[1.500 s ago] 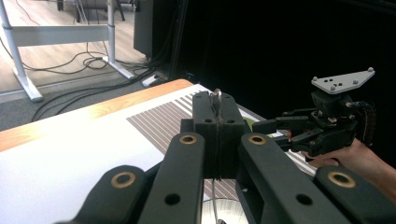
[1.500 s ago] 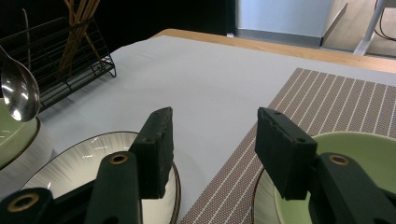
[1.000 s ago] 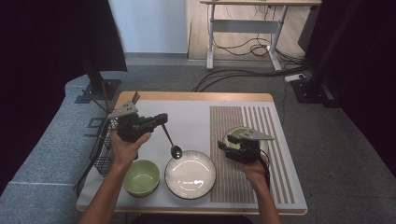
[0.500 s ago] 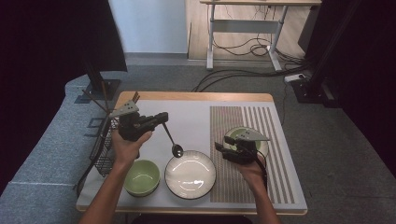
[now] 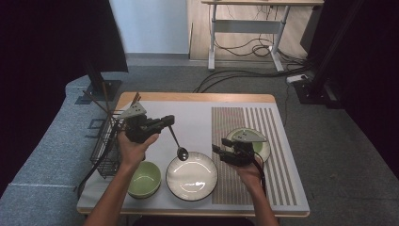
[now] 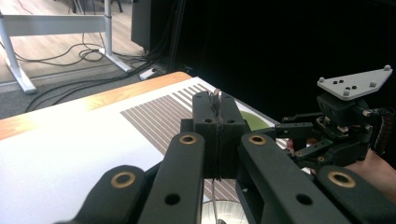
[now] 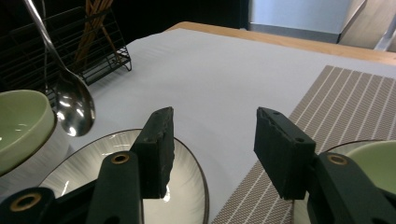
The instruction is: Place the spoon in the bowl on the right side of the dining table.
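We find the left hand-held gripper [image 5: 165, 121] raised over the left part of the bench [image 5: 197, 110], its jaws fully closed on the thin handle of a metal spoon [image 5: 177, 143]. The spoon hangs slanted, its bowl low, just above the far rim of the white plate [image 5: 192, 176] and clear of it. In the left gripper view we see the handle tip standing out between the pressed pads [image 6: 205, 116]. A green bowl [image 5: 144, 179] sits just left of the plate, a wire rack [image 5: 104, 146] at the bench's left edge. Further right, the right hand-held gripper [image 5: 217, 149] hovers beside the plate, its jaws about halfway apart with nothing between them. Behind it a second green dish [image 5: 261, 147] rests on the striped mat [image 5: 263, 122]
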{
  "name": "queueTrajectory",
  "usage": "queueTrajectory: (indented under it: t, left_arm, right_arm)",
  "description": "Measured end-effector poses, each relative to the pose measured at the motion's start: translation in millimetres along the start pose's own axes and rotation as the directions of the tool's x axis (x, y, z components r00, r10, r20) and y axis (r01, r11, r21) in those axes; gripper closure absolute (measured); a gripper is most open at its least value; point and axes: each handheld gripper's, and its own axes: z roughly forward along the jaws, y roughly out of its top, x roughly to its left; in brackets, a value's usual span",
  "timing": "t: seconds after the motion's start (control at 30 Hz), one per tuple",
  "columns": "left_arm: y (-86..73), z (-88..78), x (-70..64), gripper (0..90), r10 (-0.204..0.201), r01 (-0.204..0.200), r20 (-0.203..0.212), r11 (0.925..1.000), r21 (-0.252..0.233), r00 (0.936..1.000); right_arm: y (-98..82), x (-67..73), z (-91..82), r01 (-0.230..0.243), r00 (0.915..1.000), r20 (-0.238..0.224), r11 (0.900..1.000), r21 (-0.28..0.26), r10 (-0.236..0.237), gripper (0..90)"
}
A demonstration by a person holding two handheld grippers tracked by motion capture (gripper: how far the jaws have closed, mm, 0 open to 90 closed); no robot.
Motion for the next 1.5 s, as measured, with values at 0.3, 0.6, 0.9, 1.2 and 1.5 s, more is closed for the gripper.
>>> queueTrajectory:
  t: [0.3, 0.6, 0.9, 1.2, 1.5]
  left_arm:
    - [-1.2, 5.1, -0.2, 89.5, -0.003, 0.003, -0.003, 1.0, 0.0, 1.0]
    - [-3.4, 11.4, -2.0, 89.5, -0.011, 0.01, 0.006, 0.9999, 0.005, 0.9999]
    - [-6.1, 17.4, -4.8, 89.6, -0.015, 0.015, 0.021, 0.9999, 0.007, 0.9997]
    - [-6.2, 24.3, -9.7, 89.5, -0.003, 0.002, 0.028, 0.9997, 0.024, 0.9996]
    - [-10.9, 29.5, -12.2, 89.5, 0.006, -0.008, 0.034, 0.9989, 0.047, 0.9994]
  right_arm:
    - [-2.5, 6.1, 6.8, 0.0, 0.9995, -0.03, 1.0, 0.018, 0.001, 48.8]
    - [-4.8, 16.7, 12.5, 0.044, 0.9982, -0.044, 0.998, 0.043, -0.042, 48.8]
    - [-6.0, 16.9, 12.8, 0.038, 0.9982, -0.047, 0.998, 0.046, -0.036, 49.0]
    - [-4.0, 21.4, 10.6, 0.056, 0.9963, -0.067, 0.998, 0.031, -0.054, 49.3]
    - [-2.1, 24.8, 9.3, 0.07, 0.9952, -0.07, 0.997, 0.02, -0.069, 49.6]
